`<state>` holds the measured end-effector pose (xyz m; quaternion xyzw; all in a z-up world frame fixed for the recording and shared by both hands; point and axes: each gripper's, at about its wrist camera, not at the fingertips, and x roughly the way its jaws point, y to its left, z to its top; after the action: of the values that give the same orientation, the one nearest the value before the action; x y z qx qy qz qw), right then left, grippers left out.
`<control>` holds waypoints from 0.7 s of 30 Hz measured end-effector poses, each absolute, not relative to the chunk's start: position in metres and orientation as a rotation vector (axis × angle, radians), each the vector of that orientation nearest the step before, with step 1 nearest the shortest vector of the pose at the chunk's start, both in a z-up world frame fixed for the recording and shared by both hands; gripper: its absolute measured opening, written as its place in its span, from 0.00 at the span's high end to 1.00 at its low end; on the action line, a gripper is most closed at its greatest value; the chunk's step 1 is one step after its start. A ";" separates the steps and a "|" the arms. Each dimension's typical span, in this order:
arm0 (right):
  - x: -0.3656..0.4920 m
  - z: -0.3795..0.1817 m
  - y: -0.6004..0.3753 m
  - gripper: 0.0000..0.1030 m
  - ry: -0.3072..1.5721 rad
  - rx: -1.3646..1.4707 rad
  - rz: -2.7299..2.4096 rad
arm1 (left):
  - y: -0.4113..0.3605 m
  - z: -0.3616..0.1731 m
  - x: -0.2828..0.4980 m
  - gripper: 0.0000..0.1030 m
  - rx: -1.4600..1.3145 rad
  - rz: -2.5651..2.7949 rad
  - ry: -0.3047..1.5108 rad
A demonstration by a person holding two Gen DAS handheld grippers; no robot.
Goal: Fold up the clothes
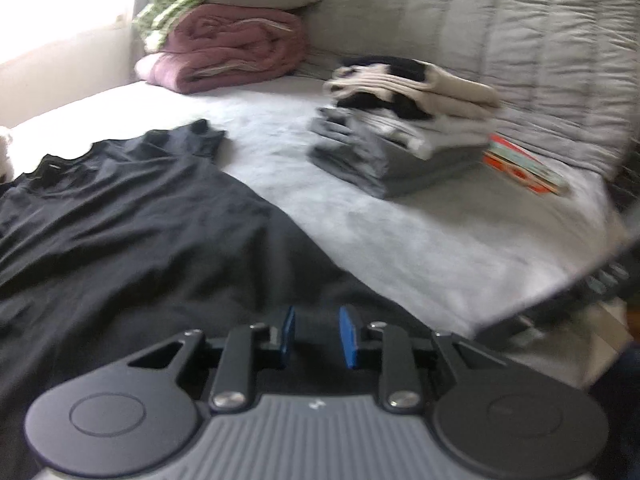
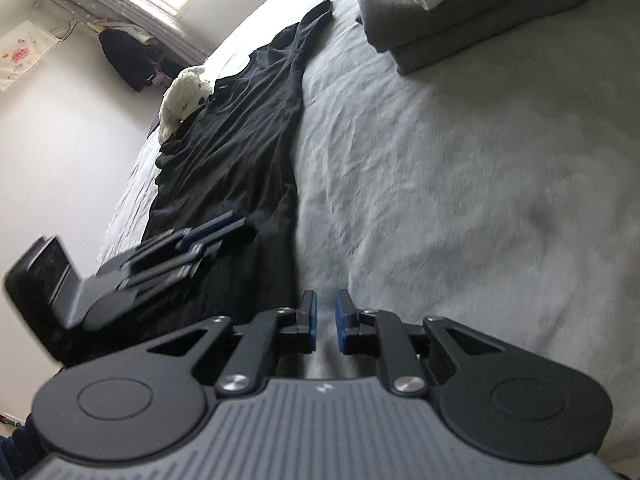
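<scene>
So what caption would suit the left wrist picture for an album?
Open left gripper poised over the hem of a spread black shirt, folded clothes stack waiting behind on the bed.

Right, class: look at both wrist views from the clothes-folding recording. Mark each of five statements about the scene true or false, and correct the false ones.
1. The black shirt lies spread out on the bed. True.
2. The left gripper is shut on the shirt. False: its jaws stand apart, with shirt fabric showing between them.
3. A stack of folded clothes sits on the bed beyond the shirt. True.
4. The right gripper holds a folded towel. False: it is open and holds nothing, above the shirt's edge.
5. The rolled pink blanket lies on top of the shirt. False: it sits apart, at the far corner.
</scene>
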<state>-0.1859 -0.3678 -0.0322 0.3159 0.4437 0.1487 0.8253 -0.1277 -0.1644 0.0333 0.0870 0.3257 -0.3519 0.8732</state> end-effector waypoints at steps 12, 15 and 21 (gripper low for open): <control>-0.191 -0.022 -0.334 0.83 0.886 0.453 0.365 | -0.158 0.042 -0.148 0.76 0.168 -0.739 0.668; -0.192 -0.020 -0.326 0.83 0.869 0.411 0.375 | -0.154 0.045 -0.146 0.76 0.104 -0.748 0.683; -0.194 -0.016 -0.314 0.83 0.848 0.362 0.414 | -0.146 0.045 -0.139 0.76 -0.006 -0.759 0.709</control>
<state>-0.1938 -0.3137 -0.0161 0.1736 0.4061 0.1982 0.8750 -0.1394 -0.1461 0.0453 -0.0029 0.3387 -0.3628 0.8682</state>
